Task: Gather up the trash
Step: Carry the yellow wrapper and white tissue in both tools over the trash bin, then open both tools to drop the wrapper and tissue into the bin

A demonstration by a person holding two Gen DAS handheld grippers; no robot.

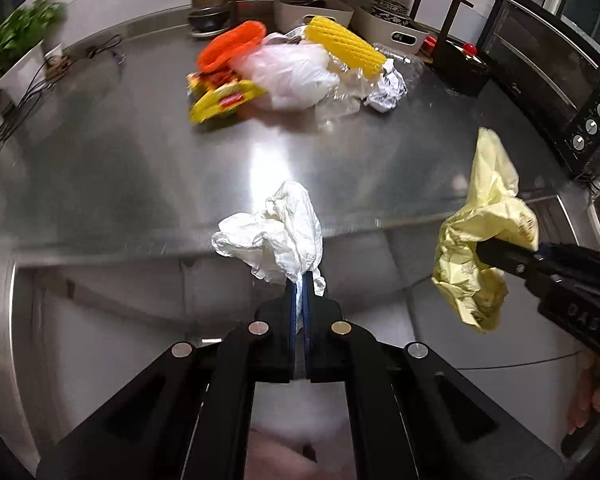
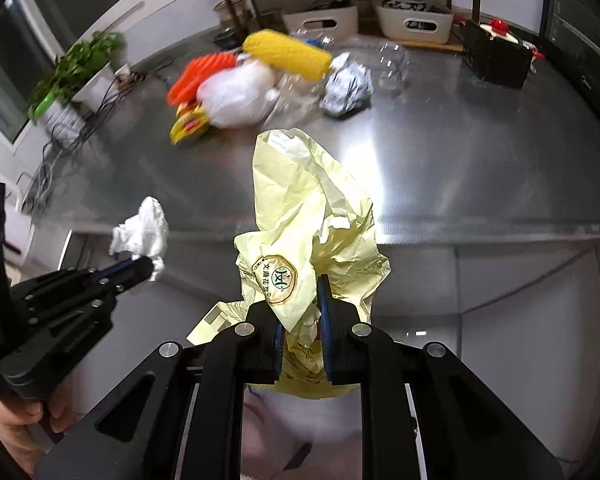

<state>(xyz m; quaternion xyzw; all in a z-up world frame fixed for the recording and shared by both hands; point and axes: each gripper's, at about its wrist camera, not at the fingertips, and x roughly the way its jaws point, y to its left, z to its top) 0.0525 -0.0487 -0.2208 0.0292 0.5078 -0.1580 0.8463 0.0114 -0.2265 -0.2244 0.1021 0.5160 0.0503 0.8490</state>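
With the left gripper [image 1: 300,296] pinching the white tissue [image 1: 274,236] and the right gripper [image 2: 302,320] clamped on the yellow wrapper [image 2: 312,216], both off the counter [image 1: 140,168] edge, we maintain both grips until over a bin, unseen here.

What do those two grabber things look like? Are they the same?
Yes, they match. The left gripper and the right gripper are both made of black angular bars joined with round silver pins. Each has two flat black fingers lined with ridged blue pads. Seen from the side, the right one carries faint raised lettering on its black body. No cables or sleeves show; bare hands hold the handles.
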